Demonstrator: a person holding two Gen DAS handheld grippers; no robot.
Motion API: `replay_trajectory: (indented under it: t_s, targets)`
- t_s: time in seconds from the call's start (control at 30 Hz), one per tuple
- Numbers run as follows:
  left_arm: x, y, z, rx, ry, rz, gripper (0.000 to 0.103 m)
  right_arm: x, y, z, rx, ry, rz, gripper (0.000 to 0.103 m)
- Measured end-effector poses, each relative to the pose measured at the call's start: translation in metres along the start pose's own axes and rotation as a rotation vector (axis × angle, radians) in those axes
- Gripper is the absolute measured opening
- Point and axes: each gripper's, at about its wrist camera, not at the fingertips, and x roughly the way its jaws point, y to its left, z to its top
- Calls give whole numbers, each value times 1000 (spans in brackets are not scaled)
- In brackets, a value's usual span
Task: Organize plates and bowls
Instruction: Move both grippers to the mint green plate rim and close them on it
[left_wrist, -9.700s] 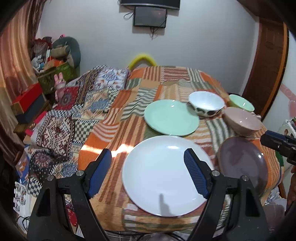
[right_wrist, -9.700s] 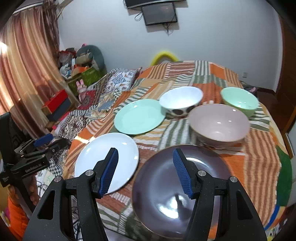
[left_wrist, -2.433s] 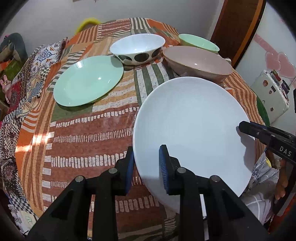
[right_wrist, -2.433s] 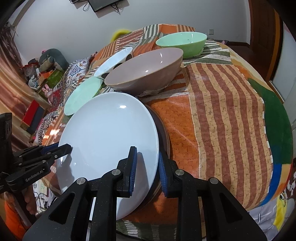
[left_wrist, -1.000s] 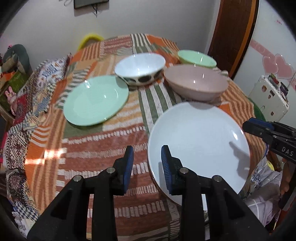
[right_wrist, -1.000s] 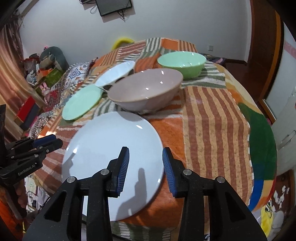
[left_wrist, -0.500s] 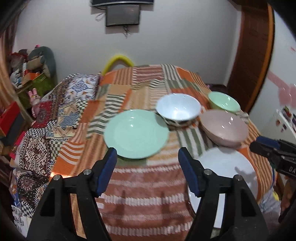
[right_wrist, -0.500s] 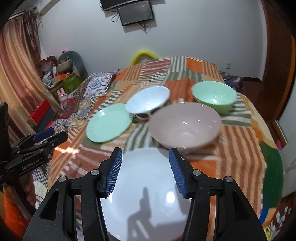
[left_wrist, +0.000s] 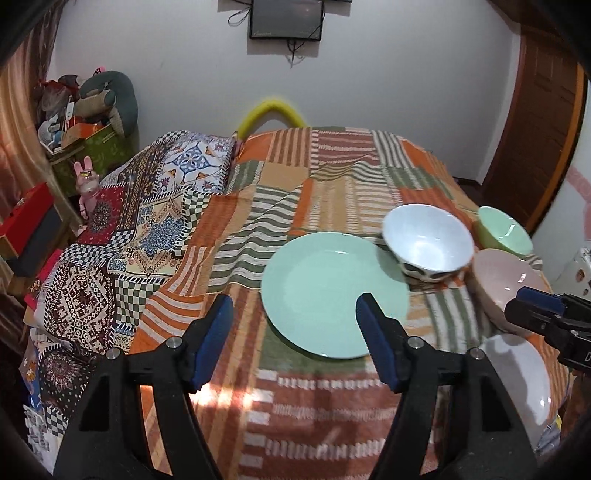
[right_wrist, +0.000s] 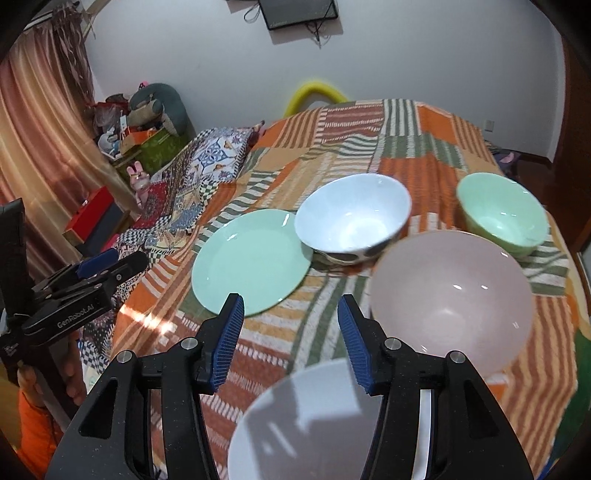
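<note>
Left wrist view: the left gripper (left_wrist: 293, 334) has its two blue-padded jaws spread wide with nothing between the pads; they have just been opening. Directly past the gap, at twelve o'clock and slightly toward one o'clock, lies the mint-green plate (left_wrist: 334, 291), flat on the patchwork tablecloth (left_wrist: 332, 166). The right-hand pad overlaps the plate's near rim in the picture, though whether it touches cannot be told. A round plate has no long axis, so the nearest rim is the part to catch.

Further out at two o'clock sits the white bowl with dark spots (left_wrist: 428, 243). Beyond it, at about the same bearing, is the small green bowl (left_wrist: 502, 230), and at three o'clock the pink bowl (left_wrist: 506, 280). At four o'clock, near the table edge, the white plate (left_wrist: 517, 376) lies flat.

Right wrist view: the right gripper (right_wrist: 290, 338) also has its jaws parted and empty, having just been opening. The white plate (right_wrist: 325, 424) lies beneath the jaws at six o'clock, with a dark rim just showing under its right edge. The mint-green plate (right_wrist: 251, 262) is at eleven o'clock, and the pink bowl (right_wrist: 450, 295) at two o'clock.

By this layout, the left gripper seems nearer and better lined up with the mint-green plate, probably the next piece to stack.
</note>
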Motion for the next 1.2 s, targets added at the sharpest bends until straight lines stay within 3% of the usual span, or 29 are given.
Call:
replay_trajectory:
  t_s: [0.6,0.77,0.9,1.2]
  targets:
    - [120,34,16,18,141,-28,68,86,-4,25,23,171,-13,49]
    - [143,37,19,24,172,-58,52,100,1,29,-12,193,-52,49]
    - [156,39,22,18,190,-90,37,108,3,32,-8,209,-39,40]
    - [177,37,19,24,236,-132,30,134,5,28,-24,281,-57,38]
